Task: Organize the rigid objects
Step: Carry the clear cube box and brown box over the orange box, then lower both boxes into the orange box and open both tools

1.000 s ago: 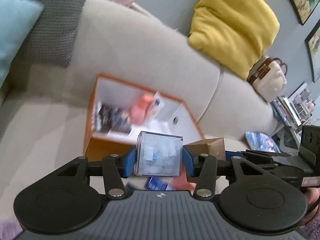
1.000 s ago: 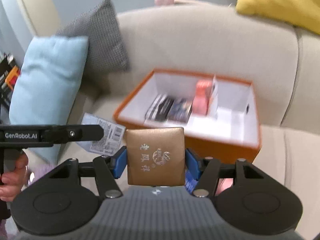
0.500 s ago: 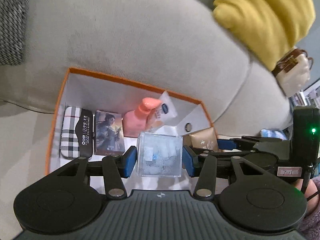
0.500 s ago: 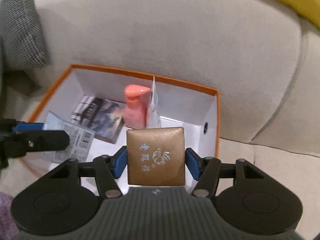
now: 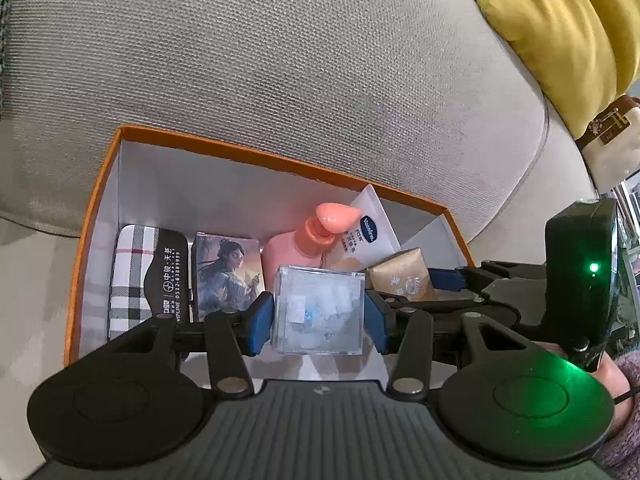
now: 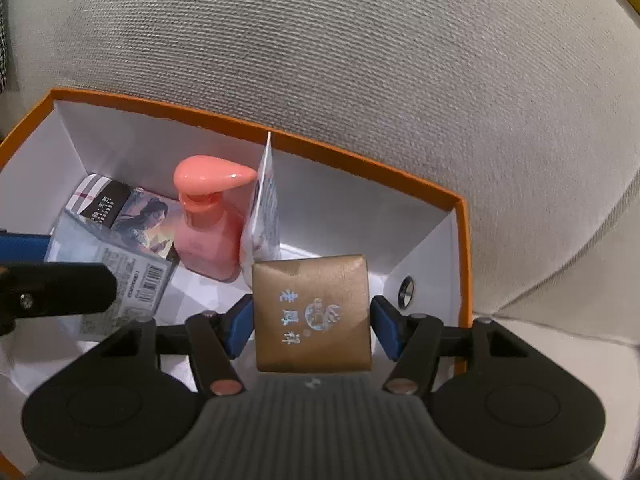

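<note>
An orange box (image 5: 256, 155) with white inside walls sits on a beige sofa; it also shows in the right wrist view (image 6: 360, 160). My left gripper (image 5: 318, 316) is shut on a clear plastic cube (image 5: 318, 312), held inside the box above its floor. My right gripper (image 6: 312, 320) is shut on a gold-brown square box (image 6: 312, 312), held inside the box's right part; it shows in the left wrist view (image 5: 400, 278) too. A pink pump bottle (image 6: 208, 220) stands in the middle of the box.
In the box lie a plaid case (image 5: 136, 276), a picture card box (image 5: 228, 272) and a white sachet (image 5: 370, 232). The sofa back (image 5: 280, 80) rises behind. A yellow cushion (image 5: 560, 32) lies at the right.
Both grippers have moved forward and down into the orange box with their loads. The box fills more of both views.
</note>
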A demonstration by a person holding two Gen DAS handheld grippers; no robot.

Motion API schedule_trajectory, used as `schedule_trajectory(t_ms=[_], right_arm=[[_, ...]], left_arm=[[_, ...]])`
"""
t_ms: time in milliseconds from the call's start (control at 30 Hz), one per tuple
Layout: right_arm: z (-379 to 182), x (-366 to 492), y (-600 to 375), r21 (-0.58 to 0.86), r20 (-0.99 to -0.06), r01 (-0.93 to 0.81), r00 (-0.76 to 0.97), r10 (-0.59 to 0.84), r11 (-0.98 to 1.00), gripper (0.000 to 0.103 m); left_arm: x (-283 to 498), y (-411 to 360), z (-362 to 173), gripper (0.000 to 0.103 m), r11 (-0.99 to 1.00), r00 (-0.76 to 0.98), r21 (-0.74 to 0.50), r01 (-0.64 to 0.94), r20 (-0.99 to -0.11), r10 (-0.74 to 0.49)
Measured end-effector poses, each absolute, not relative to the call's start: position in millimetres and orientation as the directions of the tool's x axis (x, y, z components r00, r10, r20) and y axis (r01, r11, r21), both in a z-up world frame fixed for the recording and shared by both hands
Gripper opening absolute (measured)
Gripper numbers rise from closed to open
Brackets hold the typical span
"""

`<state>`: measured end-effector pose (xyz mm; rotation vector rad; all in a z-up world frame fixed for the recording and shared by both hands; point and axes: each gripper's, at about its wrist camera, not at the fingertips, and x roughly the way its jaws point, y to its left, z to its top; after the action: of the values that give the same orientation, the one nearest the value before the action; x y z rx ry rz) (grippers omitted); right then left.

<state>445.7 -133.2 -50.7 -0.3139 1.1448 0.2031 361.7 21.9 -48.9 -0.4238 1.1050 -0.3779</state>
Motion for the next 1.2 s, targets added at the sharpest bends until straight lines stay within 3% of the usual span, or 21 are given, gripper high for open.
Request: schedule_trajectory(t_ms=[333, 500, 833, 900, 933, 1067, 1200], right_arm=[[-37, 445, -142, -0.158, -0.922, -0.525, 0.382, 0.067, 0.836, 0.065], [-39, 429, -141, -0.215, -0.934, -0.653, 0.356, 0.043, 0.726, 0.05], [-48, 431, -140, -0.253, -0.954, -0.752, 0.298, -0.028, 0.608, 0.048], [-51, 428, -138, -0.276, -0.953, -0.782, 0.3, -0.051, 0.558, 0.026], [-58, 428, -138, -0.292, -0.95, -0.794, 0.305, -0.065, 0.533, 0.021], [-66, 428, -136, -0.321, -0.941, -0.802, 0.328, -0.077, 0.504, 0.017], [-56, 430, -136, -0.24, -0.96, -0.783, 0.278, -0.022, 0.573, 0.017]], left_arm=[[362, 20, -53, 0.055, 0.863, 0.38, -0.496, 0.094, -0.783, -0.492], [365, 18, -57, 0.055, 0.872, 0.369, -0.481, 0.09, -0.797, -0.478], [363, 16, -57, 0.055, 0.874, 0.355, -0.475, 0.106, -0.802, -0.479], [364, 17, -58, 0.055, 0.874, 0.357, -0.476, 0.102, -0.802, -0.478], [364, 18, -58, 0.055, 0.873, 0.357, -0.477, 0.101, -0.802, -0.479], [364, 19, -59, 0.055, 0.872, 0.353, -0.479, 0.102, -0.802, -0.482], [364, 20, -61, 0.055, 0.875, 0.351, -0.475, 0.099, -0.806, -0.477]])
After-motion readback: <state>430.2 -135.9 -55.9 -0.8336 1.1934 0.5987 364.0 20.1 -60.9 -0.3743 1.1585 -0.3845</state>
